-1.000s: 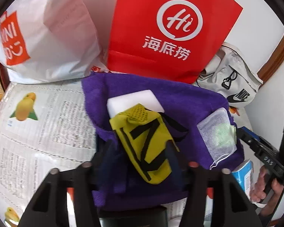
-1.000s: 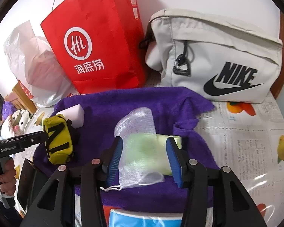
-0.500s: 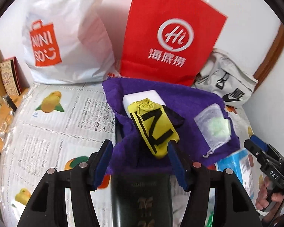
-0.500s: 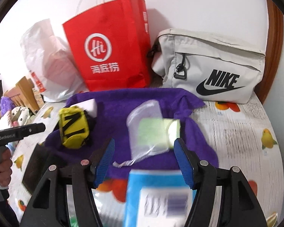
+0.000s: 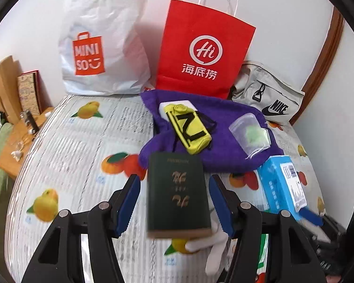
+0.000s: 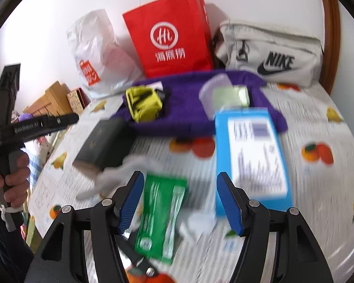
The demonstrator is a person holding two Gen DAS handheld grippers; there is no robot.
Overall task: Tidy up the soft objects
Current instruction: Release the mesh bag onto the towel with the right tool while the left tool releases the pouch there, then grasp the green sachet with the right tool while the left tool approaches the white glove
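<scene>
Fruit-print tablecloth [image 5: 82, 141] under us, both grippers, left [image 5: 174, 202] and right [image 6: 180, 200], gaping and empty over a green book [image 5: 177, 193] and white glove [image 6: 120, 172], while yellow pouch [image 5: 188, 129] and bagged sponge [image 5: 252, 134] sit on the purple towel [image 5: 224, 151] farther back, so we reckon the glove's next.

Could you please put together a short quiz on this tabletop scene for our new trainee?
1. True or false: the yellow pouch lies on the purple towel.
2. Which item lies nearest the left gripper? A) dark green book B) red paper bag C) grey Nike bag
3. What colour is the box ahead of the right gripper?

Key:
1. True.
2. A; it sits between the open jaws, untouched by them.
3. Light blue, with a white label.
</scene>
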